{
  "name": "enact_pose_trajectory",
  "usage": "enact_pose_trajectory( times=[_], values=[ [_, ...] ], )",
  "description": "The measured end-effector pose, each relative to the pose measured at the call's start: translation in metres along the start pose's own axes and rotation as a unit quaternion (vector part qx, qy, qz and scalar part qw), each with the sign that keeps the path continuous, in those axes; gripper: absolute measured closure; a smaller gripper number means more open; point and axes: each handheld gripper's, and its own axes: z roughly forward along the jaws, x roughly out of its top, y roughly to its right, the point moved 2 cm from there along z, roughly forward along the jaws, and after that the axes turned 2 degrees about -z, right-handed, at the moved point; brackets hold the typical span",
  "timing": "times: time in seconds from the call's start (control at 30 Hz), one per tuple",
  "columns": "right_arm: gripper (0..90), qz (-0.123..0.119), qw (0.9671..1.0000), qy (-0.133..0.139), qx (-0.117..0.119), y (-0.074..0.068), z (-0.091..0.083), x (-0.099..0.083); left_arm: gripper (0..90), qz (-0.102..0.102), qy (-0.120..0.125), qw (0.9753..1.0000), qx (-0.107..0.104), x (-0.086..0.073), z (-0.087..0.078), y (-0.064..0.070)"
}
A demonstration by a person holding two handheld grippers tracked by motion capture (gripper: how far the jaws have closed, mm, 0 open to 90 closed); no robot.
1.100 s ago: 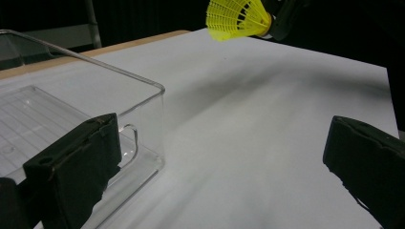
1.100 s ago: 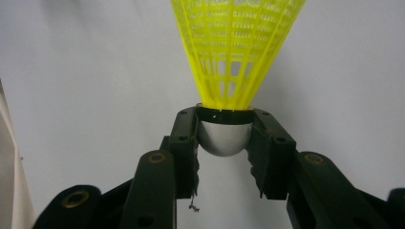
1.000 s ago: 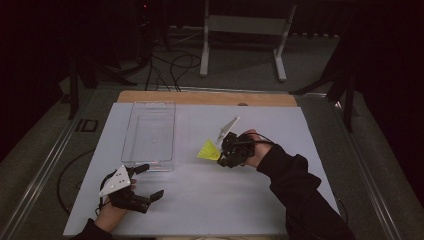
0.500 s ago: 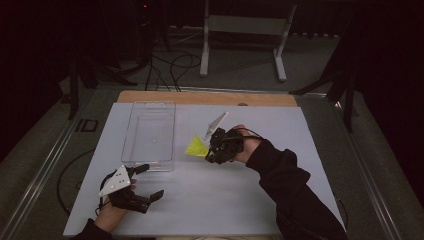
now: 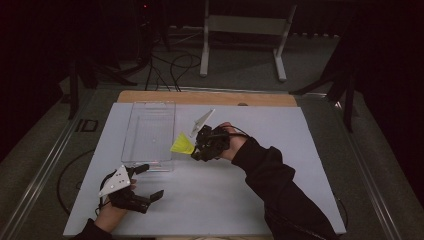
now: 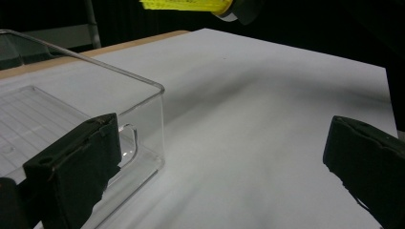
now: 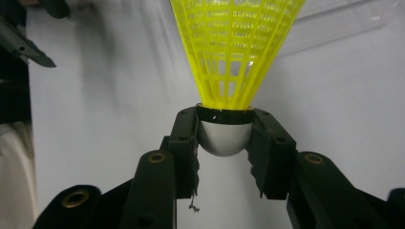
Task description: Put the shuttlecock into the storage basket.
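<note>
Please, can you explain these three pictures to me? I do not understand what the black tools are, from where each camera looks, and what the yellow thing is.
A person holds a hand tool with two black fingers in each hand. One camera looks down from above; the other two ride on the tools.

The right gripper is shut on a yellow shuttlecock, clamped by its grey cork, above the white table. The left gripper is open beside a clear plastic box.

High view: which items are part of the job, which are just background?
In the job:
- yellow shuttlecock, clamped by its cork in the right gripper
- clear plastic bin
- left gripper, open beside the bin

Background:
- metal stand
- floor cables
</note>
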Motion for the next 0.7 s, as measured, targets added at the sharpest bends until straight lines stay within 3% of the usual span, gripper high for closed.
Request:
enact_pose_trajectory(
  times=[0.7],
  values=[
    [65.2, -0.003, 0.9993, 0.037, 0.002, -0.006, 0.018, 0.035, 0.0, 0.001, 0.000, 1.0000, -0.001, 0.000, 0.001, 0.000]
  ],
)
